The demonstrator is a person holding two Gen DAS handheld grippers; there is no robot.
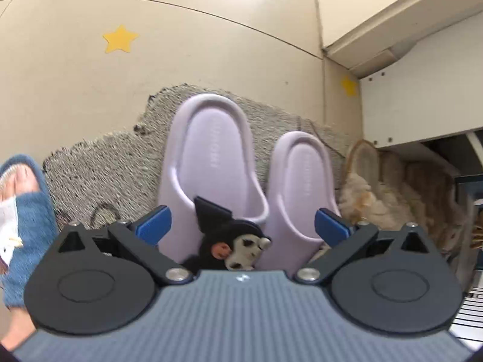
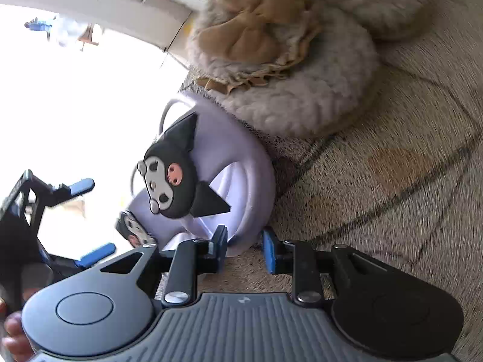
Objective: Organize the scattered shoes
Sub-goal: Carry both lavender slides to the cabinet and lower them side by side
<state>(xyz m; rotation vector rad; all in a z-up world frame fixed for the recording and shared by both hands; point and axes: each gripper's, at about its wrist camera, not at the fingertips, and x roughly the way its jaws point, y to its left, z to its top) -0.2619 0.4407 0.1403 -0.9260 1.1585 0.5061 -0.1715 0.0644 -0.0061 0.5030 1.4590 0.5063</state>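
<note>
Left wrist view: two lilac slippers (image 1: 208, 163) lie side by side on a grey mat (image 1: 99, 163), fluffy beige slippers (image 1: 374, 199) just to their right. The left gripper (image 1: 241, 223) hangs above them, jaws wide, empty. The right gripper (image 2: 244, 249), jaws slightly parted, grips nothing beside a slipper's rim.

1. The two lilac slippers (image 1: 208, 157) are made of smooth, soft-looking foam or rubber with a dull shine.
2. The black cartoon charm (image 2: 175, 175) looks like smooth matt rubber.
3. The mat (image 1: 99, 163) is seen as rough, nubbly woven cloth.
4. The cream slippers (image 2: 289, 90) are covered in fluffy fleece, with crinkled tan cloth on top.
5. The blue slipper (image 1: 27, 211) is fuzzy cloth.
6. The left tongs (image 1: 241, 223) are made of matt black plastic, with shiny metal screws and blue pads (image 1: 154, 220).
7. The floor (image 1: 211, 45) is smooth and a little glossy.
</note>
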